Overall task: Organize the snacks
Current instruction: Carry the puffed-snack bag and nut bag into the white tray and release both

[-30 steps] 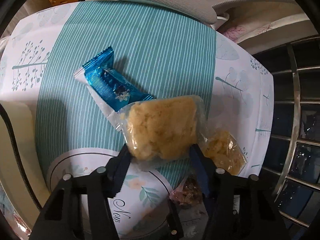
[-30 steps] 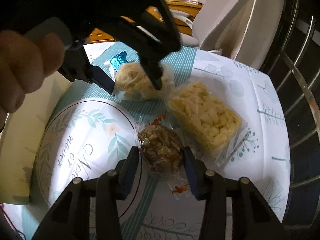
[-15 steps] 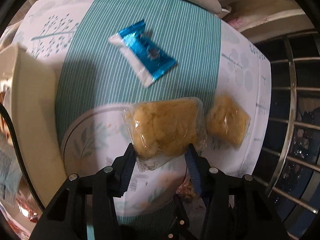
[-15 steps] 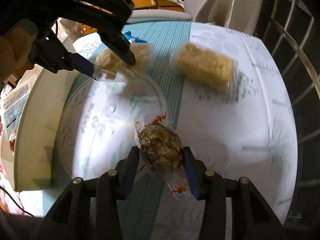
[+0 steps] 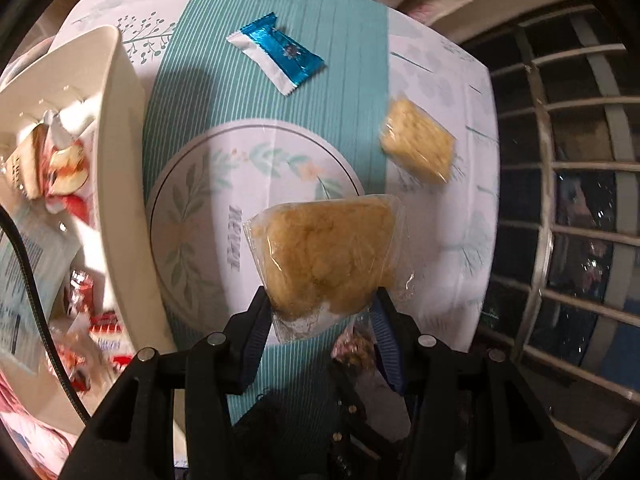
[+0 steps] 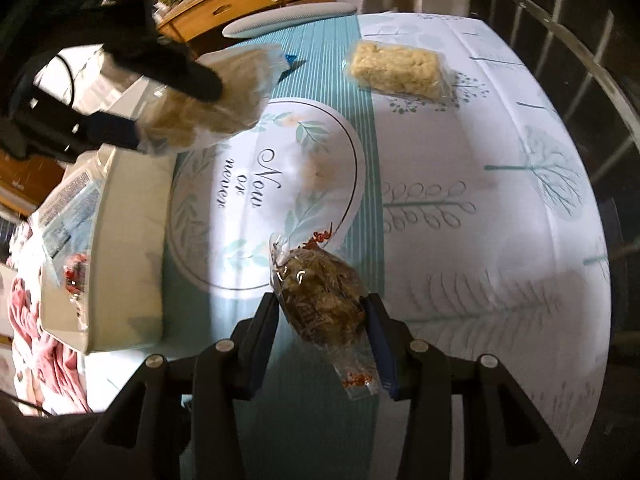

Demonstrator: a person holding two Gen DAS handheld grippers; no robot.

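The tablecloth [image 6: 480, 200] looks like smooth printed plastic with a soft shine. The yellow snack [image 5: 328, 252] and the brown snack [image 6: 324, 300] sit in clear, glossy, crinkled film. The blue wrapper [image 5: 280, 52] is shiny foil. The white bin [image 5: 120, 184] is matt plastic. Each hand-held gripper [image 6: 324, 320] is matt black plastic with metal screws.

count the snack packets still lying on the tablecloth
2: a blue foil packet on the teal stripe and a pale rice-crisp packet on the white part. Others are held in tongs or in the white bin.
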